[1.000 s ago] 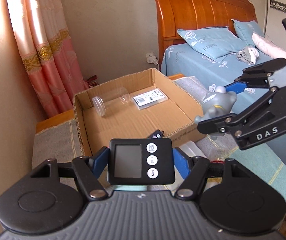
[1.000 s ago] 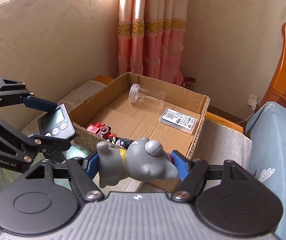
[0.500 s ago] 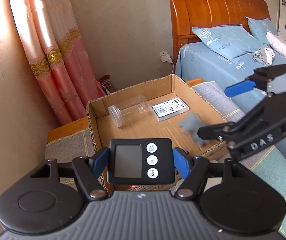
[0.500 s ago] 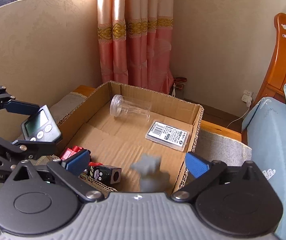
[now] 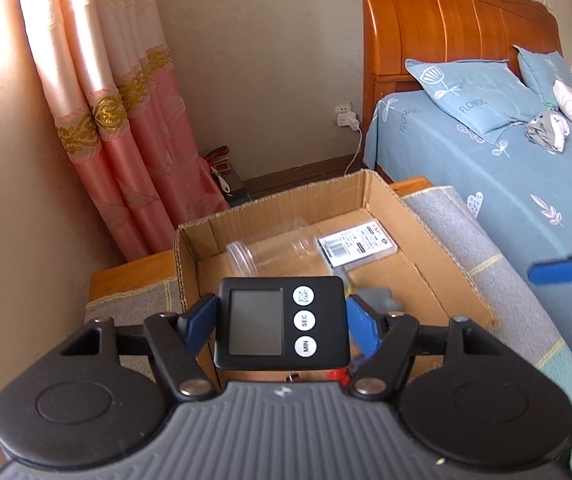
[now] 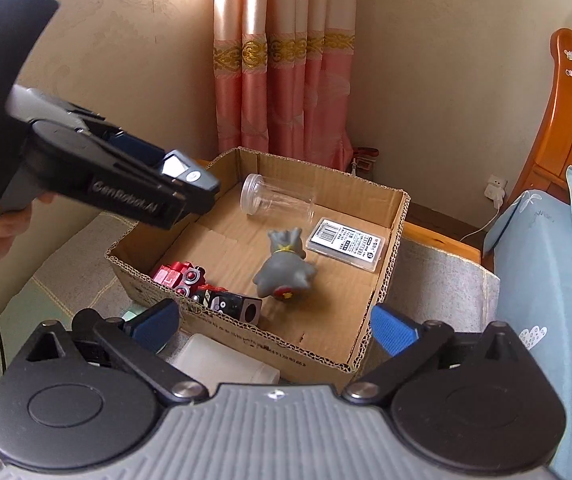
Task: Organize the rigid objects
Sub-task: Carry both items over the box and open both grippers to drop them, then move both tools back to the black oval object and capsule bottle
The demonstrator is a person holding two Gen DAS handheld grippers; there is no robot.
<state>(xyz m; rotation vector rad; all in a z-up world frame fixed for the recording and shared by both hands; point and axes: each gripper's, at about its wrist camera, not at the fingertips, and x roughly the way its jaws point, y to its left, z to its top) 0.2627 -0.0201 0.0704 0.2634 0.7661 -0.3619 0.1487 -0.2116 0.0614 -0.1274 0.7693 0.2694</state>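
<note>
Over the box [image 6: 386, 216], the left gripper [image 5: 282, 320] clamped the timer [image 5: 280, 322]; it should lower before letting go, clear of the toy [image 6: 284, 270] lying inside. The right gripper [image 6: 272, 326] had just opened wide, empty

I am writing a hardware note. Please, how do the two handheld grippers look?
Both the left gripper and the right gripper have black linkage arms with round black hubs, silver pivot bolts, blue pads on the jaws and a ribbed grey base. The left one's side reads "GenRobot.AI", and a black cable hangs from its handle.
</note>
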